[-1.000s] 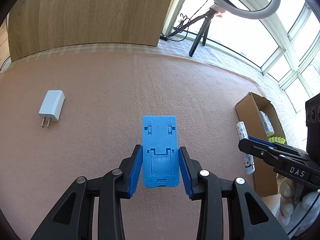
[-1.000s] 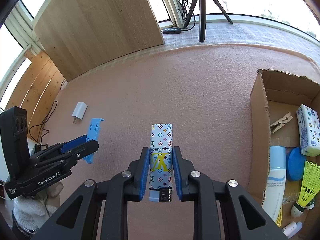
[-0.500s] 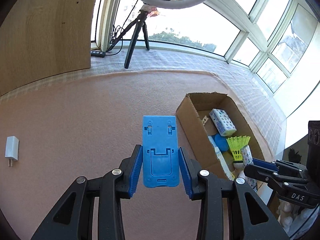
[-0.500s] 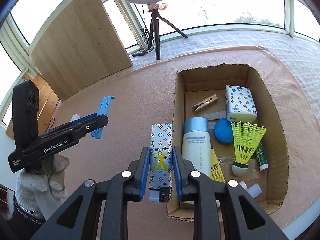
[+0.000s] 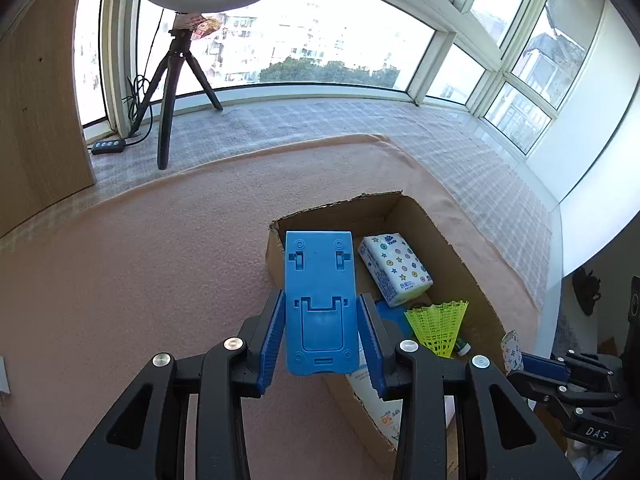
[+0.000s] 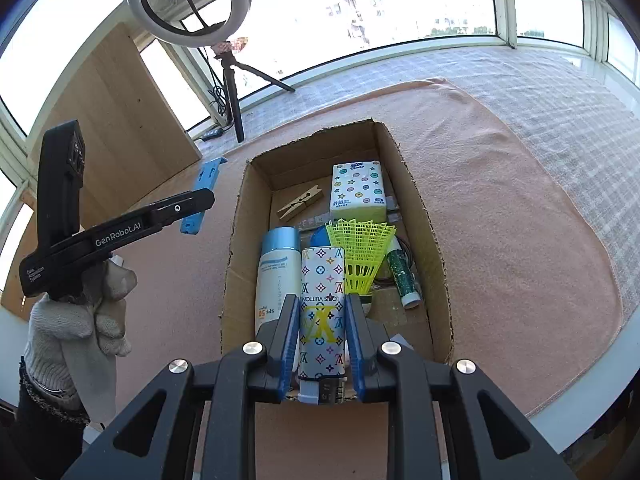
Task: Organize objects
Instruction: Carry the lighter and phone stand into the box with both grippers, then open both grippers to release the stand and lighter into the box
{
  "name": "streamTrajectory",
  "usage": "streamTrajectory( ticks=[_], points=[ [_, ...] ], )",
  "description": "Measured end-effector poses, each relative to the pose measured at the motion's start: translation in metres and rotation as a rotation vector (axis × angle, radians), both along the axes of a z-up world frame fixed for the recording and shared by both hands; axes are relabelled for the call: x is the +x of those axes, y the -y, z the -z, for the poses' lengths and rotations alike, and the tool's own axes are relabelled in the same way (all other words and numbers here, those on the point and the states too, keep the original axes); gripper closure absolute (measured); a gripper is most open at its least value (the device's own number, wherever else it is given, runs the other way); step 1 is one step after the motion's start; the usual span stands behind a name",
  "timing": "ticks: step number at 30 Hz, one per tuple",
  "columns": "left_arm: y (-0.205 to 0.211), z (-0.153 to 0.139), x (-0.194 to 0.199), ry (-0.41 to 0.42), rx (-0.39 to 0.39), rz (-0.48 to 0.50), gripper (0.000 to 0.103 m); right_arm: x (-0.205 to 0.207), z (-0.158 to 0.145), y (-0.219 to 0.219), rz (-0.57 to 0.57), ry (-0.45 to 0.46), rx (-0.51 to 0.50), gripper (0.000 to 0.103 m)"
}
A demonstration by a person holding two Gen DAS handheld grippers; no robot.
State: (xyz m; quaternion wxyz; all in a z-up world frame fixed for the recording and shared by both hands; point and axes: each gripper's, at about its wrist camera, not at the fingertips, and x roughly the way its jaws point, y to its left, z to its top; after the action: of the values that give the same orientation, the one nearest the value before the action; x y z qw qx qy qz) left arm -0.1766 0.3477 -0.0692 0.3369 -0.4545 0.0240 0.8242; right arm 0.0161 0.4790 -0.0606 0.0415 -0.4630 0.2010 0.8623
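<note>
My left gripper (image 5: 320, 340) is shut on a blue plastic phone stand (image 5: 320, 304) and holds it in the air over the left wall of the open cardboard box (image 5: 460, 248). It also shows in the right wrist view (image 6: 202, 196). My right gripper (image 6: 322, 340) is shut on a white patterned lighter (image 6: 322, 312) and holds it above the near end of the box (image 6: 420, 208). Inside the box lie a tissue pack (image 6: 358, 188), a yellow shuttlecock (image 6: 360, 248), a sunscreen bottle (image 6: 276, 272), a clothespin (image 6: 300, 206) and a green tube (image 6: 404, 276).
The box sits on a pink cloth (image 6: 520, 220) that covers the table. A ring light on a black tripod (image 5: 172, 80) stands at the back by the windows, next to a wooden panel (image 5: 36, 120). The table edge (image 6: 580, 400) runs near right.
Both grippers have swung right, from the open cloth to the box, carrying their objects. The white charger has left the left wrist view. The box now fills the right wrist view.
</note>
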Motion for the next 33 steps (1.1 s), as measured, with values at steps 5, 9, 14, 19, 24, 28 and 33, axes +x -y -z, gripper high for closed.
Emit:
streamTrajectory(
  ticks=[5,9,14,19,24,28,33],
  points=[
    [-0.027,0.007,-0.008,0.006,-0.022,0.023,0.064,0.003,0.005,-0.007,0.007,0.008,-0.009,0.083],
    [-0.042,0.014,-0.014,0.013,-0.036,0.03,0.064,0.003,0.006,-0.01,0.011,0.006,-0.012,0.082],
    [-0.054,0.016,-0.015,0.013,-0.039,0.049,0.064,0.003,0.007,-0.011,0.007,0.004,-0.008,0.082],
    [-0.062,0.015,-0.015,0.013,-0.045,0.059,0.034,0.004,0.0,-0.009,0.014,-0.027,0.023,0.053],
    [-0.06,0.013,-0.014,0.013,-0.045,0.051,0.034,0.006,-0.008,-0.006,0.014,-0.051,0.029,0.043],
    [-0.056,0.012,-0.013,0.009,-0.047,0.052,0.034,0.005,-0.008,-0.004,0.012,-0.048,0.025,0.043],
    [-0.048,0.008,-0.012,0.003,-0.045,0.038,0.034,0.003,-0.009,0.001,0.005,-0.048,0.026,0.043]
  ],
)
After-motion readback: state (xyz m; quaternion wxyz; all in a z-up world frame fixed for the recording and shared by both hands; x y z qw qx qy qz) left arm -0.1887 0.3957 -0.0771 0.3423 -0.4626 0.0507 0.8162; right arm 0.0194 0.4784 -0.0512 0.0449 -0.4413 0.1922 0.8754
